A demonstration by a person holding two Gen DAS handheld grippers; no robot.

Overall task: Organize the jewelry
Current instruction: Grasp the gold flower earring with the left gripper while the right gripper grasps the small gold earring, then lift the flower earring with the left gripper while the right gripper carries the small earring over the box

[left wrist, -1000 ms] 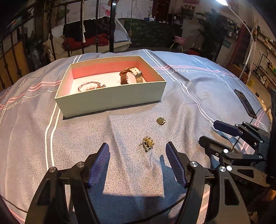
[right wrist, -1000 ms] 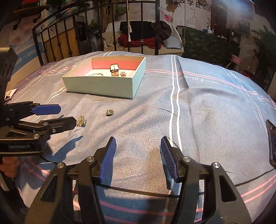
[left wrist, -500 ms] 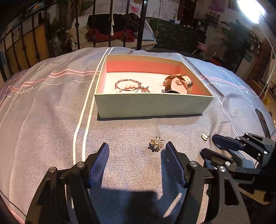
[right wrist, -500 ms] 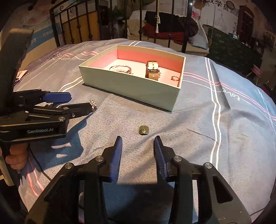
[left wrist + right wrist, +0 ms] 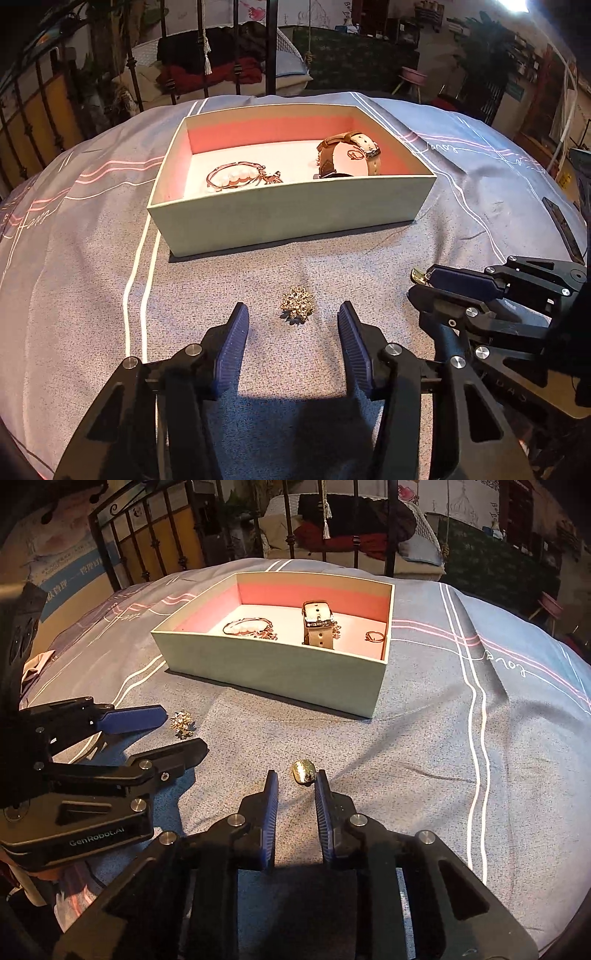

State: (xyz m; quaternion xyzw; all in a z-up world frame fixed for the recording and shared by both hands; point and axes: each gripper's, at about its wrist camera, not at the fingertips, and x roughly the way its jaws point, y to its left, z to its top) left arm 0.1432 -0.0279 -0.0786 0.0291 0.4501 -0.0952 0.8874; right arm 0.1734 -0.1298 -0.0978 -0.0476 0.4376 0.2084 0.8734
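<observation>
A small gold brooch [image 5: 296,304] lies on the grey bedspread [image 5: 92,280] between the spread fingers of the left gripper [image 5: 293,321]. Near it, the right gripper [image 5: 295,781], narrowly parted, frames a gold stud [image 5: 304,771]. Beyond sits the box [image 5: 288,218] holding a pearl bracelet [image 5: 232,178] and watch [image 5: 347,157].

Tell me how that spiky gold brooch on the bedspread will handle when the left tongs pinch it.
The brooch looks like a rigid metal cluster, so probably stiff and light. Its points may snag the woven bedspread or sit unevenly against the ribbed pads. It lies flat, so rolling seems unlikely; the soft bedding may let it sink as the left tongs close.
</observation>
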